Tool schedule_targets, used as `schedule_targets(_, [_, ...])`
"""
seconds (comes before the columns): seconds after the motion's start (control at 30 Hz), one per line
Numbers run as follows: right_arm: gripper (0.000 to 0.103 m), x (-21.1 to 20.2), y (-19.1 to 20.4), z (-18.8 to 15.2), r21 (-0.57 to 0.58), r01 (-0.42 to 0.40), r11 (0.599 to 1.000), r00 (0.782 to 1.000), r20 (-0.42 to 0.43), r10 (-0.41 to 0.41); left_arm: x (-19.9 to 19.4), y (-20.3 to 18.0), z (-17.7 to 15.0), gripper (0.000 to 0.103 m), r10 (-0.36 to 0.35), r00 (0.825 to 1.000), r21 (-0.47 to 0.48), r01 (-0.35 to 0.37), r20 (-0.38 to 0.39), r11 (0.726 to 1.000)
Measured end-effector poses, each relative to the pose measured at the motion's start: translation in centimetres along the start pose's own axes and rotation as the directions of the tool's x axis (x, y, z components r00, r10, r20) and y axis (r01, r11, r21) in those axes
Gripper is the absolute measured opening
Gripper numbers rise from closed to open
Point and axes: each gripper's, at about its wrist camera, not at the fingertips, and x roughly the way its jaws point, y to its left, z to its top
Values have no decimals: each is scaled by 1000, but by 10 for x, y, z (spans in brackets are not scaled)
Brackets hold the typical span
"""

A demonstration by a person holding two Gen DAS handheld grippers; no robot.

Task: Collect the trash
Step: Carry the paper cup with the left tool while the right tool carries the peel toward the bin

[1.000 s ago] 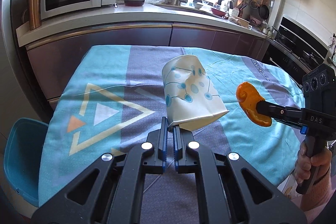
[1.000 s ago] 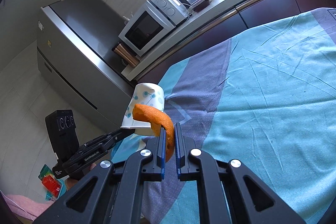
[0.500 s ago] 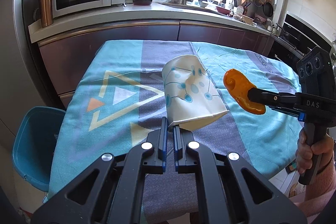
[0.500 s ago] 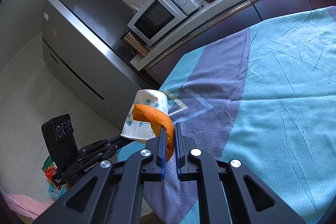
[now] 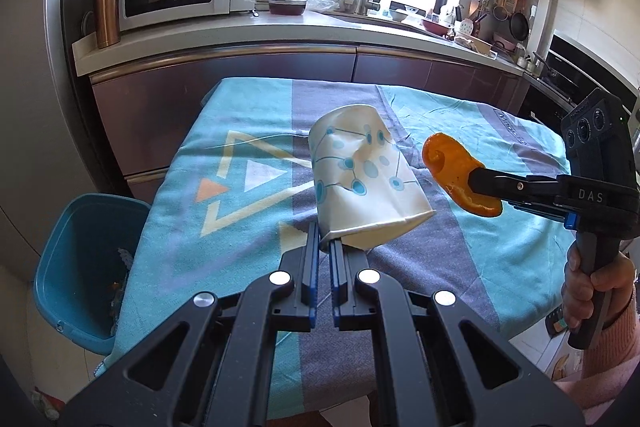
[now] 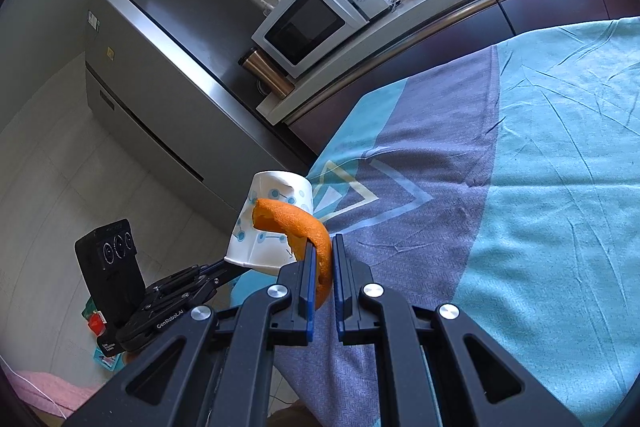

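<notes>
Leftmost, a blue bin (image 5: 86,267) stands beside the table (image 5: 256,227); above the cloth, the left gripper (image 5: 325,251) pinches a crumpled paper cup (image 5: 360,179); rightward, the right gripper (image 6: 321,259) clamps an orange peel (image 5: 456,175).

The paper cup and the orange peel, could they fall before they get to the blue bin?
Maybe. The left hand-held gripper pinches the crumpled paper cup only by its flattened rim, so it might slip out or tear. The right hand-held gripper clamps one end of the curled orange peel; the rest sticks out and could break off. The blue bin sits low beside the table, so a drop from up here might miss it.
</notes>
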Motion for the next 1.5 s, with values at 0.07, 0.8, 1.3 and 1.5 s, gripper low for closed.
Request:
schedule_targets(0.07, [7, 3, 1, 1, -1, -3, 1000, 1000, -4, 3, -2, 3, -1, 5, 8, 1000, -3, -8, 1, 1000])
schedule_targets(0.8, [7, 44, 17, 4, -17, -46, 999, 997, -56, 45, -22, 44, -11, 5, 76, 997, -56, -75, 10, 996])
schedule_targets(1.3, [7, 69, 28, 7, -21, -88, 996, 992, -97, 86, -33, 63, -18, 5, 133, 991, -83, -132, 6, 988])
schedule_targets(1.5, [7, 76, 30, 8, -23, -104, 994, 988, -117, 101, -38, 69, -20, 5, 147, 989, -92, -145, 9, 985])
